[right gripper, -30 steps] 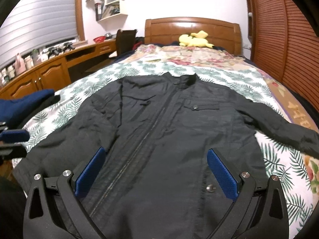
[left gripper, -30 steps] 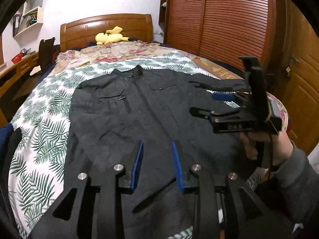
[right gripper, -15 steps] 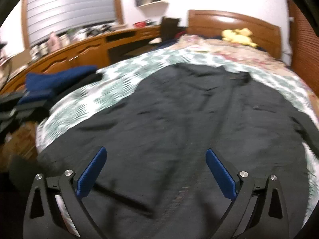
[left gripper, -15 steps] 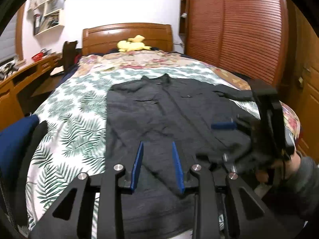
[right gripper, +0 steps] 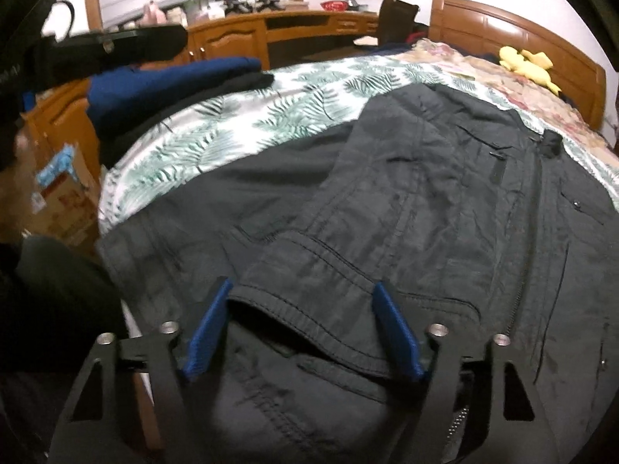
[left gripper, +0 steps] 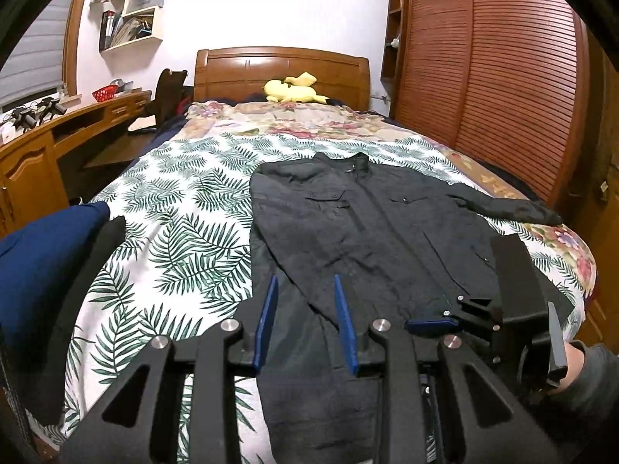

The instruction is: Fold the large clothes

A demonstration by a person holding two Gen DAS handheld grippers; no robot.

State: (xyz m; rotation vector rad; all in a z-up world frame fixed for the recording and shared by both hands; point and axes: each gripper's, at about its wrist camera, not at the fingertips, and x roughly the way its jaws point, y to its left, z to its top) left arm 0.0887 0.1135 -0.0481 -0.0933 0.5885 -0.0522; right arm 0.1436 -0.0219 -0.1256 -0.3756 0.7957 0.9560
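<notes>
At the far left, a wooden desk (left gripper: 77, 116) runs along the wall, with a red basket (left gripper: 105, 94) on top and white shelves (left gripper: 131, 7) above it. Nearer, at the left edge of the bed, lies a stack of folded clothes (left gripper: 35, 270), dark blue over black. The leaf-print bedspread (left gripper: 174, 232) covers the near half of the bed; a floral cover (left gripper: 301, 120) lies farther off, and a yellow plush toy (left gripper: 294, 91) rests against the wooden headboard (left gripper: 278, 69).

The dark jacket (left gripper: 367, 232) lies front-up on the bedspread, right of centre, collar toward the headboard and zip closed. Its left sleeve is folded inward across the body, the cuff (right gripper: 309, 309) ending near the hem; the other sleeve (left gripper: 514, 208) stretches out toward the right edge of the bed.

The left gripper (left gripper: 305, 321) hovers above the jacket's near left hem, its blue pads moderately apart and holding nothing. The right gripper (right gripper: 301, 332) sits low at the folded sleeve, jaws apart, with the cuff between the pads; from its own camera I cannot tell whether the pads touch the cloth. In the left view it partly hides the jacket's near right corner.

On the right stands a louvred wooden wardrobe (left gripper: 483, 77).
</notes>
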